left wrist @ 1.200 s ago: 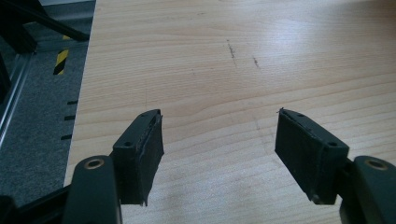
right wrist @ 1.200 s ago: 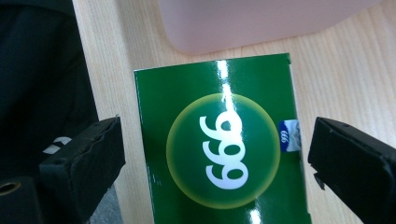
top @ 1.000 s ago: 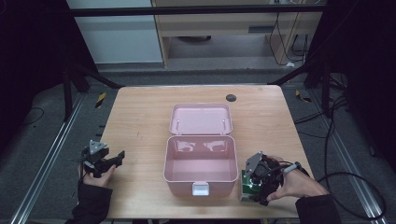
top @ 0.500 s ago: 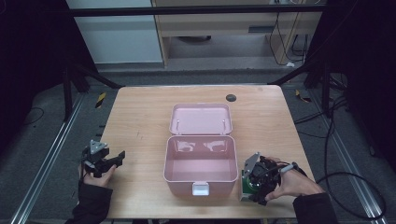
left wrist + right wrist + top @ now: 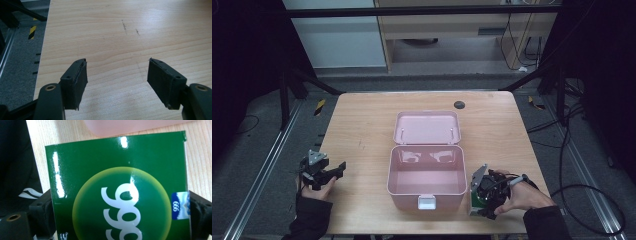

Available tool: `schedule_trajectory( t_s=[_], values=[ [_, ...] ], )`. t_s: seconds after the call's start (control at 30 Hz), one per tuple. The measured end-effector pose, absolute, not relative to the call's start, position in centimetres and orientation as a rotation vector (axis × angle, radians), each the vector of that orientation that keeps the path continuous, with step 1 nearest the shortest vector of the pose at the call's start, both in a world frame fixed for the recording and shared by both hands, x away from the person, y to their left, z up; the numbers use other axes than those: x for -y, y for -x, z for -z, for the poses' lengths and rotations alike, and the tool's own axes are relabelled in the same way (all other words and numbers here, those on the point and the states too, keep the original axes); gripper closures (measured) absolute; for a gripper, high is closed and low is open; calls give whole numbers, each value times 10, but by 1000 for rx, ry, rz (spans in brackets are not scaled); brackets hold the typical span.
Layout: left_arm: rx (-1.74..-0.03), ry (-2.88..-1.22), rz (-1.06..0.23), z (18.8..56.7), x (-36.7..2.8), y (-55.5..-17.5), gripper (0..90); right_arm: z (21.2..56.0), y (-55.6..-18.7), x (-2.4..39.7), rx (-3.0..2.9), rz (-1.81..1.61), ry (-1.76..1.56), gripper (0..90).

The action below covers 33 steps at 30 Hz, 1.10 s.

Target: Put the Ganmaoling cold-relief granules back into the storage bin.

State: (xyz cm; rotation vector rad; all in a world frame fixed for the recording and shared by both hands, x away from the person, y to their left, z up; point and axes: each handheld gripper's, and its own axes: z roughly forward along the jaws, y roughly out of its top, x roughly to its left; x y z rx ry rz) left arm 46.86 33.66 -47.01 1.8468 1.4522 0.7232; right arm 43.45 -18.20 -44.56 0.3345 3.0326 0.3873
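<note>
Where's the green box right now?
The green box is clamped between the jaws of the right gripper, near the table's front right corner in the high view, just right of the open pink case.

We've got a dim room, pitch black around 9 and 3 o'clock, with just the table (image 5: pixel 362 125) lit from overhead. Glare streaks hit the glossy green box (image 5: pixel 117 195) at 12 and 9 o'clock. High view's soft and grainy.

right gripper (image 5: pixel 486 196) with green box (image 5: pixel 475 199) drifts slightly lower toward bottom edge of frame, left gripper (image 5: pixel 323 173) nudges a touch left
</note>
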Motion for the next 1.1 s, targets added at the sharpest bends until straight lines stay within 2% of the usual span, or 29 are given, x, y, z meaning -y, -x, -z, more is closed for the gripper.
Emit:
schedule_trajectory(
  t_s=[0.6, 1.1],
  values=[
    [-1452, -1849, -721, 470, -337, -468, 318, 440, -434, 185, -3039, -337, -350, 157],
    [-1455, -1853, -714, 470, -336, -469, 317, 398, -428, 199, -2976, -394, -349, 158]
  ],
)
